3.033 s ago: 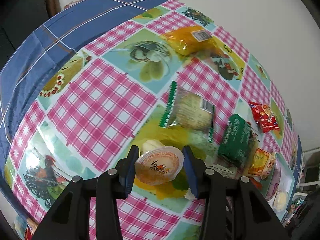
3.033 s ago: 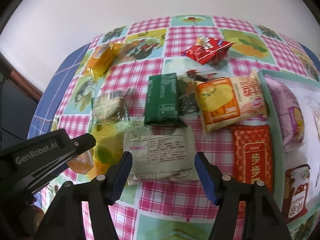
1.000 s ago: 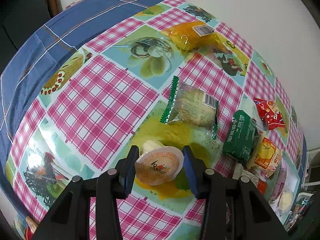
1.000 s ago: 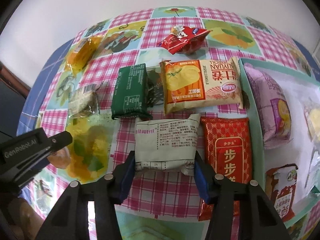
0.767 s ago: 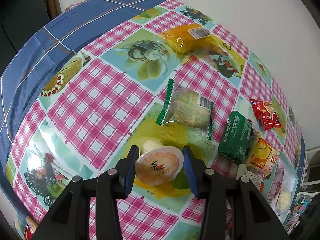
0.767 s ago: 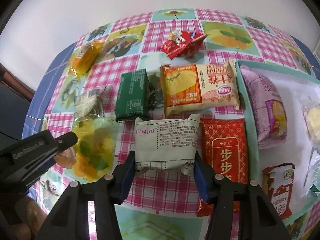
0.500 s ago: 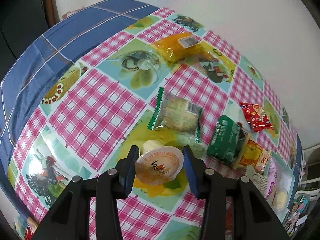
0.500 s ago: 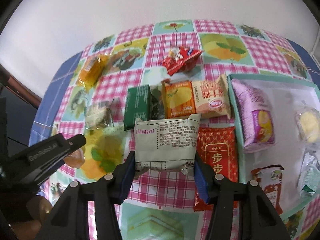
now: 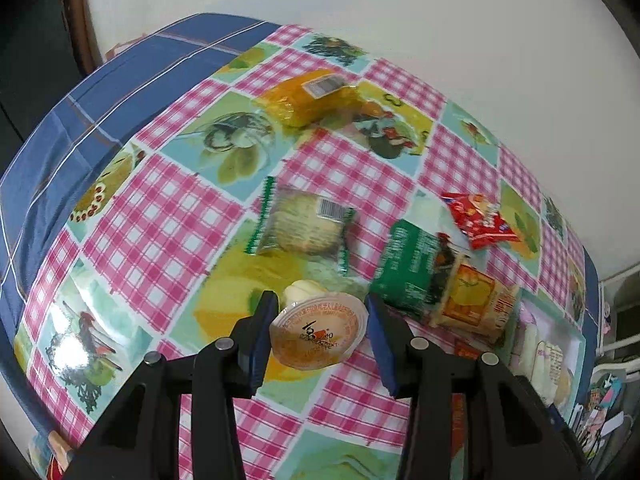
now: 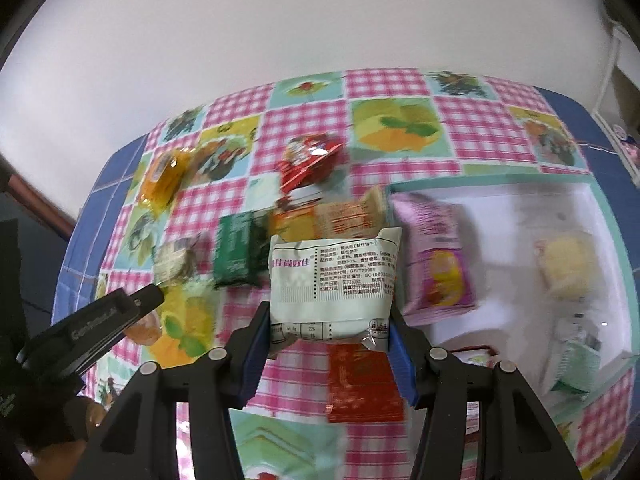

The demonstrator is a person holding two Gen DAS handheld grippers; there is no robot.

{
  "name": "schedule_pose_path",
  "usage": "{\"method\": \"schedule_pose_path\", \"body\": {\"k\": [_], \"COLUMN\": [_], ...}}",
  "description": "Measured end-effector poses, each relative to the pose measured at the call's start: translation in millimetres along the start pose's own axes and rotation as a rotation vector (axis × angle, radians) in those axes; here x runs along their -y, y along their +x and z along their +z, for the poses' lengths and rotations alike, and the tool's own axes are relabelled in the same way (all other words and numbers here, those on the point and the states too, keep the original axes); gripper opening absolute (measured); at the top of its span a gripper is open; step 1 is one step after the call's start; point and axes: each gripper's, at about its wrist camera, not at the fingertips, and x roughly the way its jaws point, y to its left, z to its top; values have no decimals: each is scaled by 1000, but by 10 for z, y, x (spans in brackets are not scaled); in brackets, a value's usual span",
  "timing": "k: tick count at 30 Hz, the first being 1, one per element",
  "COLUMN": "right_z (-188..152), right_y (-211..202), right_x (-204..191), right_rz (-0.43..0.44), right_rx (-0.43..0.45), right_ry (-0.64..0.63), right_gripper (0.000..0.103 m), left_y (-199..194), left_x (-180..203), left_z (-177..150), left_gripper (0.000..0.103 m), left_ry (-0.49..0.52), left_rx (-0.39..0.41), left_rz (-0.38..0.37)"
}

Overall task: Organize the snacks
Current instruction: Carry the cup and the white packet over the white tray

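My left gripper is shut on an orange jelly cup and holds it above the checked tablecloth. My right gripper is shut on a white snack packet and holds it raised above the table. A white tray with a teal rim lies at the right and holds a purple bag, a yellow cake and a few small packs. The left gripper also shows in the right wrist view.
Loose on the cloth: an orange pack, a clear pack with green edges, a green pack, a red pack, an orange-yellow bag and a red packet. A white wall stands behind the table.
My right gripper closed on the white packet and lifted it up off the table, moving toward the tray. My left gripper has risen a little, still gripping the jelly cup.
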Motion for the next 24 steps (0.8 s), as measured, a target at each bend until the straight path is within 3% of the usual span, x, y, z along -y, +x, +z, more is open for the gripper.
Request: {"method": "schedule_pose_path", "body": {"k": [18,24], "right_z": [102,123], "right_y": [-448,-463], "right_x": [1518,1823], "right_rz": [-180,-184], "right_rx": [106,114], "right_ry": [292,369], "right_gripper": [56,56], "left_y": [-85,-137], "left_x": [1327,1738], "left_z": [-485,-640], "left_gripper": [46,46], "left_ry": [309,432], "left_rx": [47,86], "left_rz": [-59,-68]}}
